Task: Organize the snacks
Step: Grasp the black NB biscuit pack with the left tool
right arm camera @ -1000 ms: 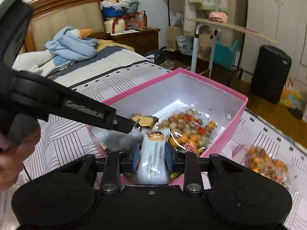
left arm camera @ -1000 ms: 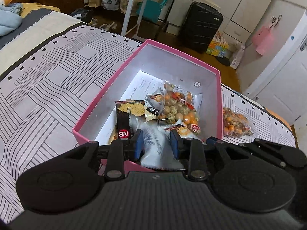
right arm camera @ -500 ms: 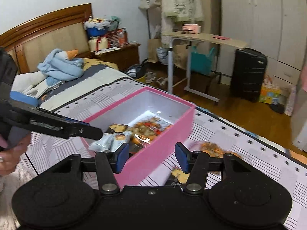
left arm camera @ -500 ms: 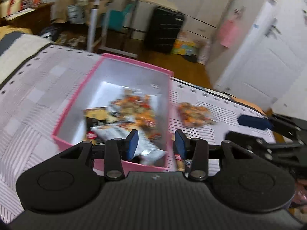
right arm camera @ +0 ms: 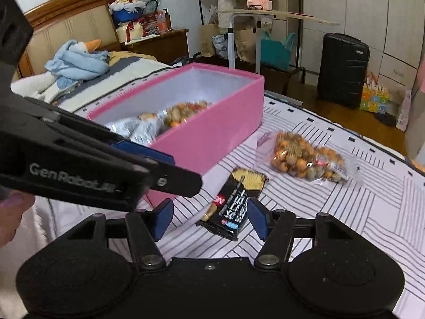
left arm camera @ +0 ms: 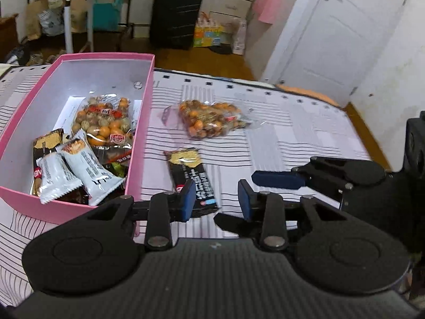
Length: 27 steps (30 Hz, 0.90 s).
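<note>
The pink box (left arm camera: 140, 122) stands on the striped bed cover, holding a nut bag (left arm camera: 106, 122), two white packets (left arm camera: 87, 170) and a black packet. Right of the box, on the cover, lie a black snack packet (left arm camera: 191, 178) and a second nut bag (left arm camera: 212, 118). My left gripper (left arm camera: 215, 200) hangs over the cover beside the black packet, its jaws closing with nothing between them. My right gripper (right arm camera: 209, 219) is low over the black packet (right arm camera: 233, 202), its jaws opening; the packet's near end lies between the fingers, untouched. The pink box (right arm camera: 212, 133) and loose nut bag (right arm camera: 308, 159) lie beyond.
A finger (left arm camera: 276, 179) of the right gripper reaches in from the right, close to the left one. A hand (right arm camera: 10, 212) holds the left gripper. Blue cloth (right arm camera: 77, 63) lies by the headboard. A black suitcase (left arm camera: 174, 16) and a folding table stand past the bed's edge.
Both grippers let go of the white packets, which now lie in the box. Both swung right, off the box, to the black packet on the cover, with their jaws now apart.
</note>
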Motion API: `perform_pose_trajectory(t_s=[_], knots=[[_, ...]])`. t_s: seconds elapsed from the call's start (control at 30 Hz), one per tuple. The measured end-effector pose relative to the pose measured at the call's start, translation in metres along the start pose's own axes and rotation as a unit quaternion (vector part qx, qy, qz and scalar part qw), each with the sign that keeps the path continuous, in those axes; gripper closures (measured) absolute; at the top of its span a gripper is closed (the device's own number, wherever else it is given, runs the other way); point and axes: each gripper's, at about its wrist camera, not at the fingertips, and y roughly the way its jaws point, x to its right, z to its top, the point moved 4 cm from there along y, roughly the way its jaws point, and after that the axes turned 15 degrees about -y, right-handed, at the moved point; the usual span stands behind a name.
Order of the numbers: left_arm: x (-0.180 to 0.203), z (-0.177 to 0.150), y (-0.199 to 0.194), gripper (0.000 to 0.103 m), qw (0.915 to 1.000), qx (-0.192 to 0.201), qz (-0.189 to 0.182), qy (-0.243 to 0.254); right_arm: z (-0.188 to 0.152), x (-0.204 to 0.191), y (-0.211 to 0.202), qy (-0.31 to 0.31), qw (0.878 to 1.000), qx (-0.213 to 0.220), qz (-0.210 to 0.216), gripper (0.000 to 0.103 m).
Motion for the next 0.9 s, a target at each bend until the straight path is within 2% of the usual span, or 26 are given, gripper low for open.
perform_pose_trajectory(t_s=[0.17,0.4,0.5,0.57,0.63,0.77,0.9], knots=[[-0.014,-0.011,0.025,0.069,0.9991,0.013,0.018,-0.037,-0.021,-0.004,0.03,-0.005,1.0,0.013,-0.013,0.032],[-0.025,-0.03,0.058,0.069,0.9977,-0.004,0.013,-0.067,-0.035,-0.007,0.059,-0.02,1.0,0.012,-0.017,0.031],[-0.029,-0.033,0.065,0.069,0.9963,0.015,0.013,-0.084,-0.033,-0.013,0.065,-0.031,0.999,0.016,-0.015,0.031],[-0.031,-0.033,0.07,0.064,0.9954,0.028,0.014,-0.09,-0.033,-0.013,0.071,-0.032,0.999,0.016,-0.022,0.026],[-0.034,-0.033,0.076,0.063,0.9945,0.034,0.022,-0.096,-0.034,-0.01,0.077,-0.026,0.999,0.013,-0.031,0.025],[-0.04,-0.036,0.092,0.063,0.9934,0.021,0.032,-0.108,-0.04,-0.002,0.087,-0.009,1.0,0.004,-0.03,0.023],[-0.045,-0.038,0.1,0.062,0.9921,0.013,0.021,-0.123,-0.044,-0.008,0.083,-0.03,0.999,0.016,-0.037,0.026]])
